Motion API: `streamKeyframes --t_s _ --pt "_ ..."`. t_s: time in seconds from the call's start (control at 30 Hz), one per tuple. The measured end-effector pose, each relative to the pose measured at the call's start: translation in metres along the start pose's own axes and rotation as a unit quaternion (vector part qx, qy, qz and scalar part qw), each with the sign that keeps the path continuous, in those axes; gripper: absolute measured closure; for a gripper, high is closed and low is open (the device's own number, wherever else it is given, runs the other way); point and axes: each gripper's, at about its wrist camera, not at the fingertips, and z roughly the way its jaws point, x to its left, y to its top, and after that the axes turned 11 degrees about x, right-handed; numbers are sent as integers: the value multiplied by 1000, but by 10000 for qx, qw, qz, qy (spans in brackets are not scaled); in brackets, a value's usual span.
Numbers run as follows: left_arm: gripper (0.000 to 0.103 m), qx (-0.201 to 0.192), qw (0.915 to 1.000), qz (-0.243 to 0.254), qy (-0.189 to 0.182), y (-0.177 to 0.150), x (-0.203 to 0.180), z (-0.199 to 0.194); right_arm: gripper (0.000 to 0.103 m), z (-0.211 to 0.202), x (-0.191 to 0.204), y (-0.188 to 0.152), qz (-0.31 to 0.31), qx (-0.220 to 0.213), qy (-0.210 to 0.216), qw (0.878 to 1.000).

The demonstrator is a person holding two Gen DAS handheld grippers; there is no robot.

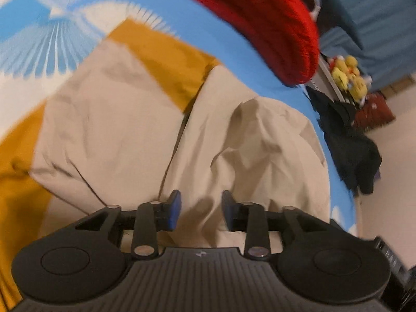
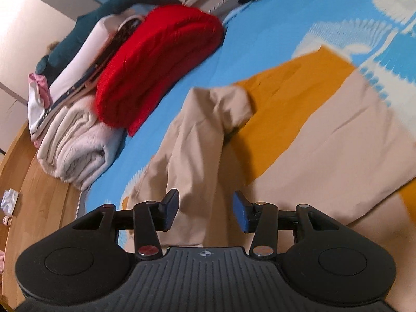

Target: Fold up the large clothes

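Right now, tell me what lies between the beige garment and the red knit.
Only a bare strip of the blue bedsheet separates the beige garment from the red knit; nothing else sits there. The right wrist view shows it best.

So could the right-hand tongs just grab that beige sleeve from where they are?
Probably yes. The right tongs are open and empty, and the beige sleeve lies right ahead between the fingers, on top of the blue bedspread. Nothing covers it; the red sweater sits well off to one side.
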Motion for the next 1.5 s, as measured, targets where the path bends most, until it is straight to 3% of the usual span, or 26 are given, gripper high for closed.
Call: streamKeyframes --t_s 0.13,0.2,0.23,0.27,0.3,0.33,0.4,0.5,0.57,0.6,0.67,0.7,0.77,0.8,0.87,0.9,0.93,1.0,1.03,1.13,1.2,1.33,1.5 --pt "57 204 9989 -287 295 4 9 21 55 16 1 -1 20 137 44 9999" --pt "57 263 9982 -488 241 4 15 25 57 21 2 -1 22 188 71 9998" --pt "62 272 9982 -510 185 5 16 26 68 24 3 -1 -13 233 101 9997" --pt "85 272 9984 -486 125 6 16 27 76 25 4 -2 -63 233 130 9996" --pt "98 248 9988 -431 4 8 15 26 90 25 6 -2 -101 195 141 9997" --pt "102 94 9993 -340 -104 9 10 21 99 23 8 -2 -161 133 225 9995" --pt "102 -576 9974 95 -416 12 -7 -4 99 14 11 -1 -275 -80 550 9981" --pt "102 -1772 9732 848 -1194 10 -32 -53 99 -22 19 -3 -449 -952 1242 9867" --pt "101 -1982 9649 1107 -1323 6 -37 -64 99 -47 21 -8 -557 -1524 1534 9748" --pt "101 -1785 9702 1110 -1204 7 -36 -58 99 -54 20 -10 -550 -1666 1552 9722" --pt "101 -1021 9896 868 -515 9 -24 -29 100 -58 14 -17 -457 -1676 1341 9756" --pt "101 -377 9975 602 36 10 -11 -5 100 -53 12 -19 -419 -1498 1005 9827" --pt "100 520 9960 -84 726 6 22 28 100 -28 3 -24 -211 -705 -148 9972" --pt "99 600 9949 -423 693 3 36 33 100 -12 -7 -27 -13 -189 -670 9976" --pt "98 602 9945 -548 653 4 36 29 99 21 -37 -36 584 882 -1251 9865" --pt "98 511 9953 -356 743 5 28 24 99 27 -50 -41 957 1045 -1271 9817" --pt "92 329 9960 -141 815 6 19 17 98 28 -56 -42 1172 1037 -1211 9802" --pt "76 -42 9951 197 971 6 5 4 94 27 -48 -37 905 951 -1264 9833" --pt "68 -272 9930 389 1083 5 -2 -3 85 23 -43 -34 712 844 -1279 9856" --pt "63 -884 9818 1115 1259 -6 -31 -22 65 14 -40 -27 663 697 -1408 9854" --pt "61 -1105 9769 1509 1035 -11 -50 -27 59 7 -42 -24 749 564 -1408 9856" --pt "59 -976 9752 1968 282 -31 -71 -20 57 -3 -29 -23 329 102 -1327 9906" --pt "59 -747 9726 2192 -174 -50 -83 -7 57 5 -21 -18 -29 -140 -1051 9944"
